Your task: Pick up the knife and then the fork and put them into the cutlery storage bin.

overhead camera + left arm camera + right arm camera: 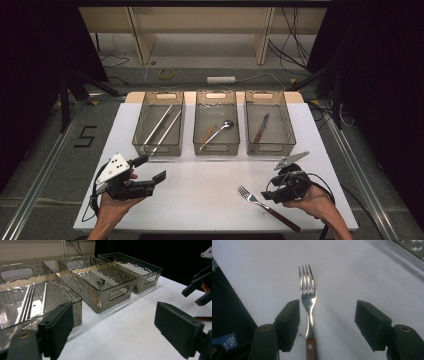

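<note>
Now the right gripper [327,322] is hovering with jaws spread apart around the wooden-handled steel fork [308,300] lying near the white table's [200,200] front right edge, pads not pressing it.

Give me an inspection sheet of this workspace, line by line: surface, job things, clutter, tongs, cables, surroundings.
Surface: white rectangular tabletop, bare in front of the bins.
Job's things: steel fork with a wooden handle lies flat near the front right edge, its neck between the jaws of the right tongs, closer to one pad, not gripped.
Clutter: three clear rippled plastic bins in a row; left holds long metal rods, middle a steel spoon, right a wooden-handled knife.
Grippers: left tongs open, off the table, holding nothing; right tongs open.
Cables: black cable trails from the left tongs; loose leads on the floor behind.
Surroundings: wooden shelving, dark curtains.
</note>
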### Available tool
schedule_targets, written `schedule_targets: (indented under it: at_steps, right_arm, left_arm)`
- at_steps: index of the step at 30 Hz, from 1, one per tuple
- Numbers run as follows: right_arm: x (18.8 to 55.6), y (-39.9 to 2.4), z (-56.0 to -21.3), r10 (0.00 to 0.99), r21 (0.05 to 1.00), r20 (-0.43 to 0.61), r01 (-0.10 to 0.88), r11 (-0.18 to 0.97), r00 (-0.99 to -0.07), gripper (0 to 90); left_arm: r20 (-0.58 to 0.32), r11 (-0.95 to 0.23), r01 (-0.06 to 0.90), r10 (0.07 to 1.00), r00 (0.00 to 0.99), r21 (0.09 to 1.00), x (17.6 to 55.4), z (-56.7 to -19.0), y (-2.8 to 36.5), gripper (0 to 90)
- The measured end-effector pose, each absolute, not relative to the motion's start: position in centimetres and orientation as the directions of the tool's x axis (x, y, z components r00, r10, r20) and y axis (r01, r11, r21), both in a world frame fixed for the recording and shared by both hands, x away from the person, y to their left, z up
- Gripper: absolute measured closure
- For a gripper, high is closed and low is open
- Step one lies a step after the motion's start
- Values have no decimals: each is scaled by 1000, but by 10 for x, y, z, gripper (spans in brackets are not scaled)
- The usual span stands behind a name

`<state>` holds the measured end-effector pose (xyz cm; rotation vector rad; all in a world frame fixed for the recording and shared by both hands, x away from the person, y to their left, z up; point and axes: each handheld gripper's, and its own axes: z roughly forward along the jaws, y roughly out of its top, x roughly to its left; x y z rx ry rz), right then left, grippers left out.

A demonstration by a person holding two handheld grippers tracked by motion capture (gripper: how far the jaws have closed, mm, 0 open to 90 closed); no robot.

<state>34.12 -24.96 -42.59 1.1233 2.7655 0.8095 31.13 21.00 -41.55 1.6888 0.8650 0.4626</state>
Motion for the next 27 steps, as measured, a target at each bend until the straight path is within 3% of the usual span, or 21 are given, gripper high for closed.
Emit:
schedule_targets:
  at_steps: [16,27]
  right_arm:
    - [330,-247,-436,641,409,121,626,664,-758,362]
    - [324,-245,-441,626,368,119,620,693,-770,401]
  left_arm:
    - [-132,-104,309,744,655,946,312,-416,209,155]
    - [-132,-104,309,744,655,945,312,-416,209,155]
